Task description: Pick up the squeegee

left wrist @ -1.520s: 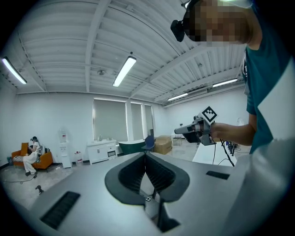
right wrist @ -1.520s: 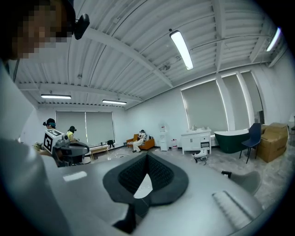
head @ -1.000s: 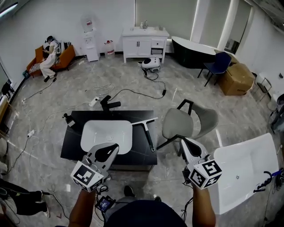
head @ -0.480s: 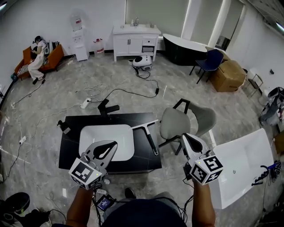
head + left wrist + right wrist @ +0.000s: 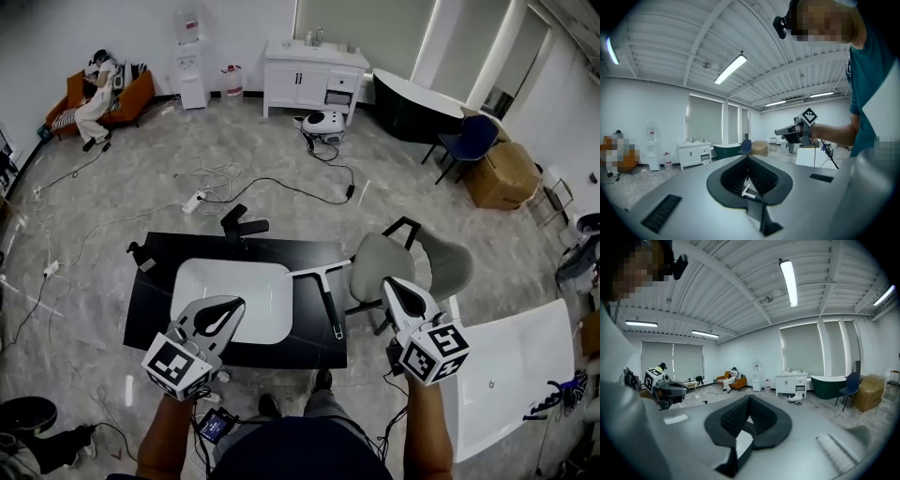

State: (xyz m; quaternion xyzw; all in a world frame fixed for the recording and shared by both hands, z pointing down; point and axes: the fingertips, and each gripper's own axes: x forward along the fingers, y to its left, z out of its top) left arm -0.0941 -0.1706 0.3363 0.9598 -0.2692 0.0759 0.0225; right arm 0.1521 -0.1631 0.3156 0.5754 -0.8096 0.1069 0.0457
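Note:
The squeegee [image 5: 328, 298] lies flat on the black table [image 5: 150, 314], right of the white basin [image 5: 234, 286]. Its pale blade is at the far end and its dark handle points toward me. My left gripper [image 5: 241, 302] hovers over the basin's near edge, jaws shut and empty. My right gripper [image 5: 385, 281] hangs right of the table, in front of the grey chair [image 5: 380, 267], also shut with nothing in it. The left gripper view shows its jaws [image 5: 748, 158] meeting at the tip. In the right gripper view the jaws [image 5: 749, 397] are likewise closed. Neither gripper touches the squeegee.
A black faucet [image 5: 242, 225] stands at the table's far edge. A white bathtub [image 5: 511, 370] lies at the right. Cables [image 5: 281, 192] trail over the marble floor beyond the table. A white vanity [image 5: 314, 70] and a dark tub [image 5: 412, 98] line the far wall.
The person has stepped and the view has shifted slightly. Both grippers travelled along, still shut and empty. The squeegee lies unmoved on the table.

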